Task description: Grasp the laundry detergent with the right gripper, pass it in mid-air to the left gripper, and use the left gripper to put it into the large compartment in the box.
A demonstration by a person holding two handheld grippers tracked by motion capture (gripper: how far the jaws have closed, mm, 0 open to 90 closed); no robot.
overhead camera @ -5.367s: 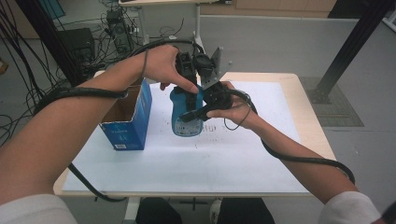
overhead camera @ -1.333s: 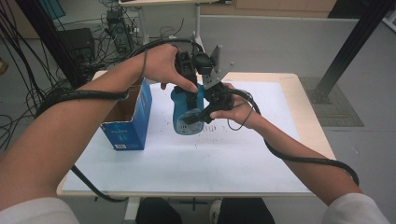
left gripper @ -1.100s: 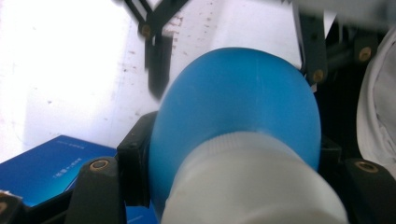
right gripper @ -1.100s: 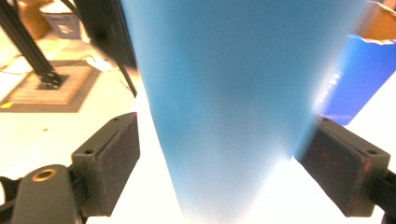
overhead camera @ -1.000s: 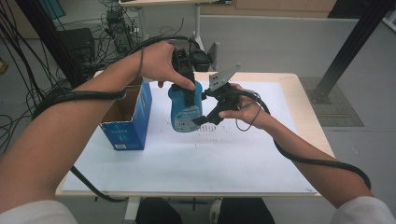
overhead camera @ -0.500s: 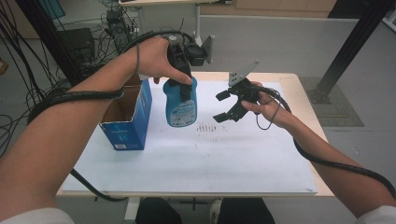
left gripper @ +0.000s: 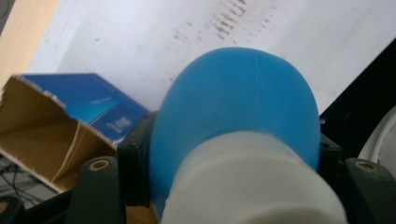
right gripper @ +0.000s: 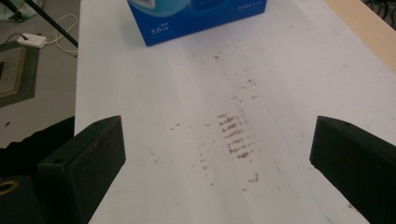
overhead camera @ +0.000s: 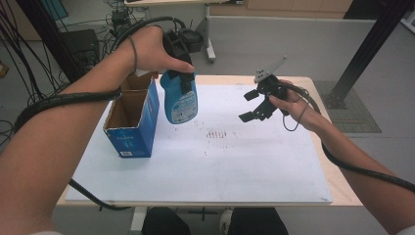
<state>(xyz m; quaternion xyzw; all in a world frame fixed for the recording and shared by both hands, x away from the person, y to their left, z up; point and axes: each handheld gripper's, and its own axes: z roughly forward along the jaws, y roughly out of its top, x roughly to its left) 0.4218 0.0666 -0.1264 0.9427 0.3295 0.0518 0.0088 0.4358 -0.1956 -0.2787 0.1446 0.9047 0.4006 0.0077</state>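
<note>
A: While held up off the counter (overhead camera: 274, 181), blue bottle (overhead camera: 179, 100) clamped at the neck in left hand-held gripper (overhead camera: 182, 73), jaws closed tight on it, hanging just beside open cardboard box (overhead camera: 131, 128).
B: Right hand-held gripper (overhead camera: 252, 105)?
A: Off to the right, well apart from bottle; jaws just been opening, now spread wide, nothing between them.
B: Risks?
A: Probably a slip. Gripped only near white cap (left gripper: 252, 186), heavy body dangling below; could swing or rotate in the pads. Could also clip box rim or torn flap if carried left too low, tipping the box.
B: Anything else around?
A: White sheet (right gripper: 187, 116) with reddish-brown smudges (right gripper: 236, 135) in the middle. Cables trailing across left edge. Nothing between bottle and box opening.
</note>
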